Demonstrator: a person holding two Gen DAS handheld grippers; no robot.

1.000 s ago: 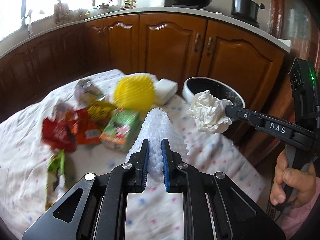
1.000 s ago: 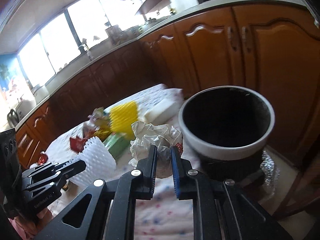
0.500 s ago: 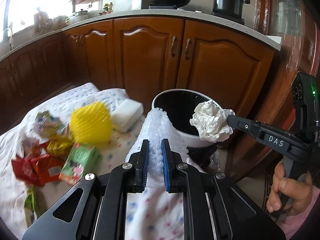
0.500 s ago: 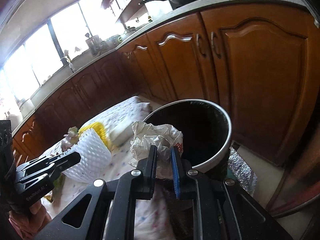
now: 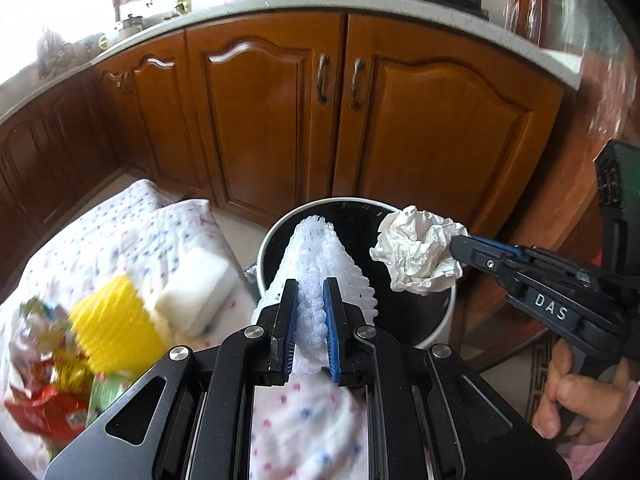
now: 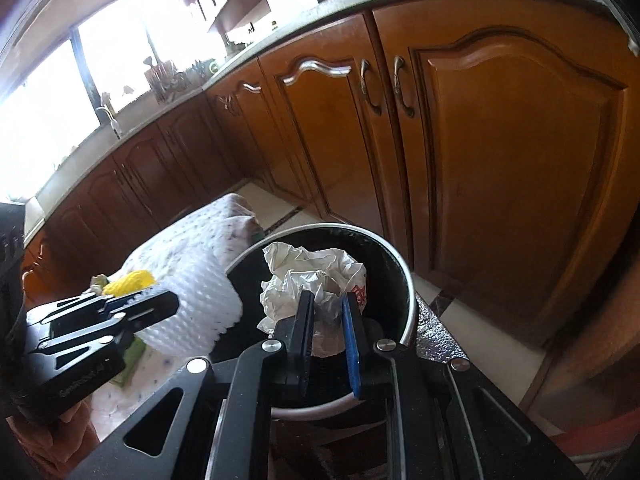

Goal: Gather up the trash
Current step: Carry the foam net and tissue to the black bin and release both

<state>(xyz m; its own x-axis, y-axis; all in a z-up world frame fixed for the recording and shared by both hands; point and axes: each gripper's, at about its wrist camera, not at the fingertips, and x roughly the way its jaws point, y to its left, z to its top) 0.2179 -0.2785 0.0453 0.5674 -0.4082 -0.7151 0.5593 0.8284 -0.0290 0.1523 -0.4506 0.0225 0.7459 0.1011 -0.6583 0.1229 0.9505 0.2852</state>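
My left gripper (image 5: 311,286) is shut on a white foam fruit net (image 5: 320,256), held over the near rim of a white-rimmed black bin (image 5: 444,320). The right gripper (image 5: 460,242) comes in from the right, shut on a crumpled white paper ball (image 5: 420,252) above the bin's mouth. In the right wrist view the gripper (image 6: 326,300) pinches the paper ball (image 6: 312,276) over the bin (image 6: 404,280). The left gripper (image 6: 172,300) with the foam net (image 6: 196,304) hangs at the bin's left edge.
On the spotted cloth (image 5: 120,240) to the left lie a yellow foam net (image 5: 116,320), a white foam block (image 5: 196,288), and red and green wrappers (image 5: 44,412). Brown cabinet doors (image 5: 420,120) stand close behind the bin. A hand (image 5: 576,400) grips the right tool.
Both grippers have swung right, from over the cloth to over the bin, each carrying its load. The litter on the cloth has slid to the left edge of the left wrist view.
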